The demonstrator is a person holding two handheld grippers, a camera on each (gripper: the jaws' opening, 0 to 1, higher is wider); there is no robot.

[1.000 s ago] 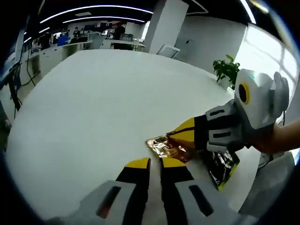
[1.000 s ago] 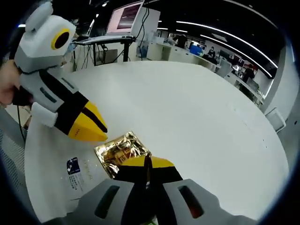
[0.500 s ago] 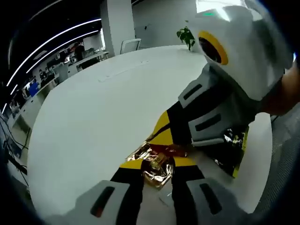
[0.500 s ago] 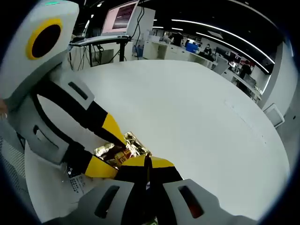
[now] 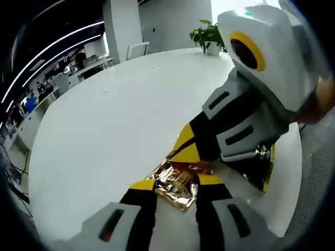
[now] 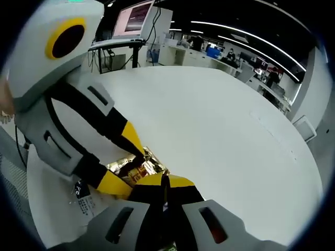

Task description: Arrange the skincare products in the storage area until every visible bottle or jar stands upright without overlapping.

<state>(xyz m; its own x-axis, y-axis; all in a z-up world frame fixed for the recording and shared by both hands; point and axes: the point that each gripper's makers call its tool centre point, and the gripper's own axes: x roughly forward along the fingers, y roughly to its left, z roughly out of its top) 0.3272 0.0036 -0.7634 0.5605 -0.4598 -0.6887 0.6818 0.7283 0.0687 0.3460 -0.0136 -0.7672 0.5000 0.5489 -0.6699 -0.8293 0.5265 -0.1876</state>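
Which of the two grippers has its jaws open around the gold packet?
The left gripper: its jaws stand apart on either side of the gold foil packet. The right gripper has its jaws closed together at the packet's edge.

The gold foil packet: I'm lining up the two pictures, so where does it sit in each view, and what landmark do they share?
Left gripper view: the gold foil packet lies low and centre, between the left gripper's open jaws.
Right gripper view: the packet lies low and left of centre, just above the right gripper's shut jaws.
Shared landmark: the white table under it.
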